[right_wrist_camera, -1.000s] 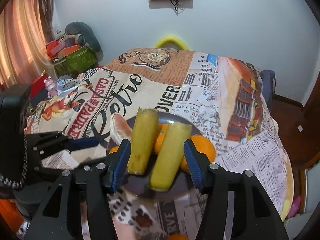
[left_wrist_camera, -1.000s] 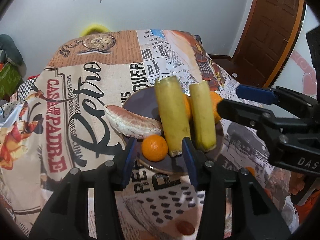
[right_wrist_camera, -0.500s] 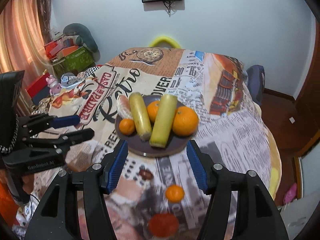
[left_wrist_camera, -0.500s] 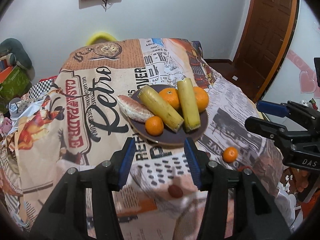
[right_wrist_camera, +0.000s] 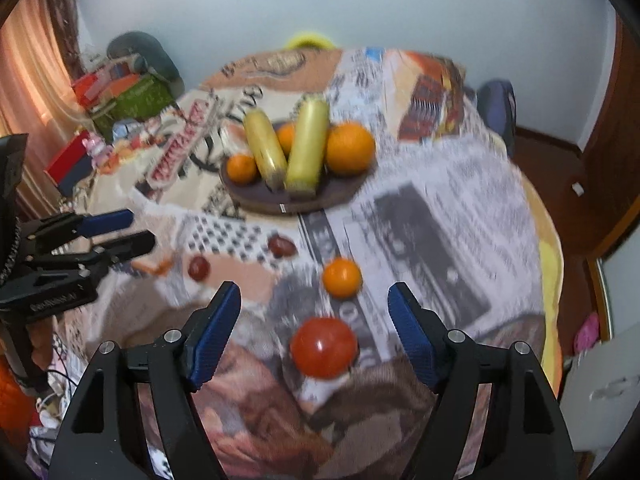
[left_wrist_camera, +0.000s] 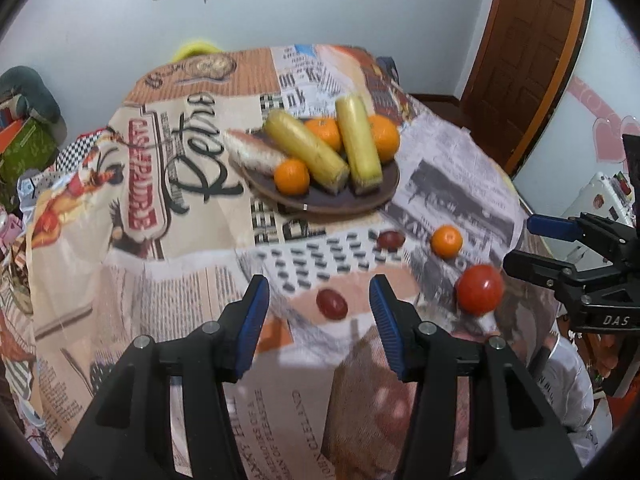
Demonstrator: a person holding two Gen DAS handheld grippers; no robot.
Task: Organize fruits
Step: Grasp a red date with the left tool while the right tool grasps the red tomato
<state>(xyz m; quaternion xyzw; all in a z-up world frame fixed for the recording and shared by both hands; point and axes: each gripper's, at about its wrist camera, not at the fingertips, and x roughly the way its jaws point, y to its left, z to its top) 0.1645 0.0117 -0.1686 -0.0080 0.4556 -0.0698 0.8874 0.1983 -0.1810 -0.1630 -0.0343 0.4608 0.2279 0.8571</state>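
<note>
My left claw [left_wrist_camera: 318, 300] is spread wide with nothing in it, hanging over the tabletop [left_wrist_camera: 192, 280] at the bottom of its frame. A dark red grape [left_wrist_camera: 331, 303] sits right between the blue pads [left_wrist_camera: 254, 318], and a second grape [left_wrist_camera: 389, 239] lies a bit further up toward the plate [left_wrist_camera: 320, 204].

My right claw [right_wrist_camera: 315, 312] is spread open and empty too, low in its own frame. A red tomato [right_wrist_camera: 323, 347] sits dead centre between its fingers, with a small loose orange [right_wrist_camera: 342, 278] just above it.

Up in the middle of both frames the brown plate holds two bananas [left_wrist_camera: 306, 151], three oranges [left_wrist_camera: 384, 138] and a peeled fruit segment [left_wrist_camera: 250, 152] hanging over its left rim. Things are a bit blurry. Brown door [left_wrist_camera: 532, 40] at upper right of the left view.
</note>
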